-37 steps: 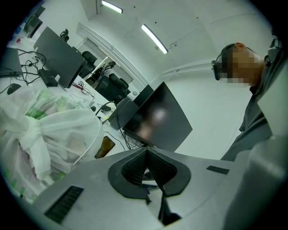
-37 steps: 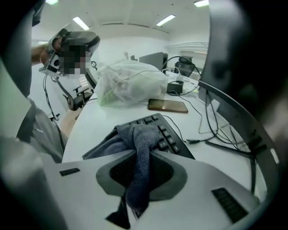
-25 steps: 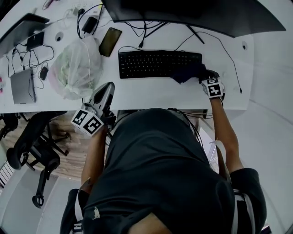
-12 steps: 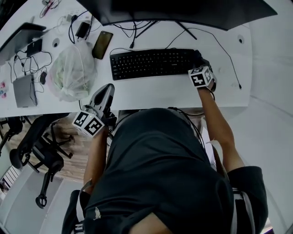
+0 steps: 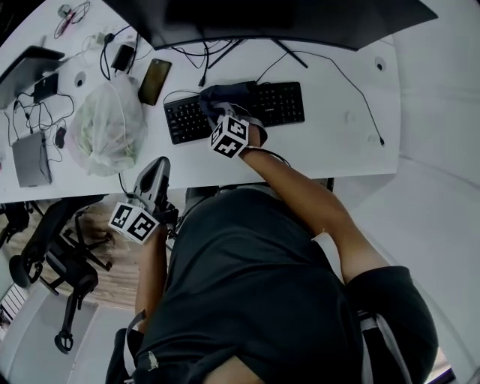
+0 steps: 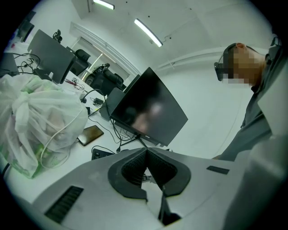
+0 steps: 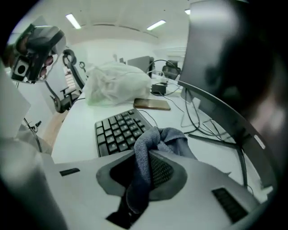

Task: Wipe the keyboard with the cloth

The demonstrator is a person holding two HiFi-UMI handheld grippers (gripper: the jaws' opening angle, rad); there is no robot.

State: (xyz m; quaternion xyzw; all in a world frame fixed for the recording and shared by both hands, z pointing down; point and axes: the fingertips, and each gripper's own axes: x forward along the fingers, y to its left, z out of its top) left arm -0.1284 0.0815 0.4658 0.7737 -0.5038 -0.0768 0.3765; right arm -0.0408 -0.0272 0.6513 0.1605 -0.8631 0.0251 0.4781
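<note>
keyboard (image 5: pixel 281 103) — black, on the white desk (image 5: pixel 330 146) in front of the monitor (image 5: pixel 262 19), long side across the person's front.

cloth (image 7: pixel 157 137) — grey-blue, bunched. one fold runs down between the right gripper's jaws. the rest bulges out ahead and rests on the keys left of the keyboard's middle.

right gripper (image 7: pixel 146 170): jaws clamped on the cloth, arm reached across the body, tool over the keyboard.

left gripper (image 6: pixel 146 164): jaws together, nothing between them. held off the desk's near edge, pointing toward the bag (image 5: pixel 105 124), apart from the work.

also present: phone (image 5: pixel 154 81) beyond the keyboard's left end, and cables (image 5: pixel 202 56) behind.

step in hand: wiping, judged mid-pass, with the cloth on the keys and bare keys showing either side of it. which keys are already done cannot be told.

next move calls for: the cloth pressed flat and dragged along the rows toward one end, lightly enough not to shove the keyboard. it also needs a firm grip so the fold does not slip out.
</note>
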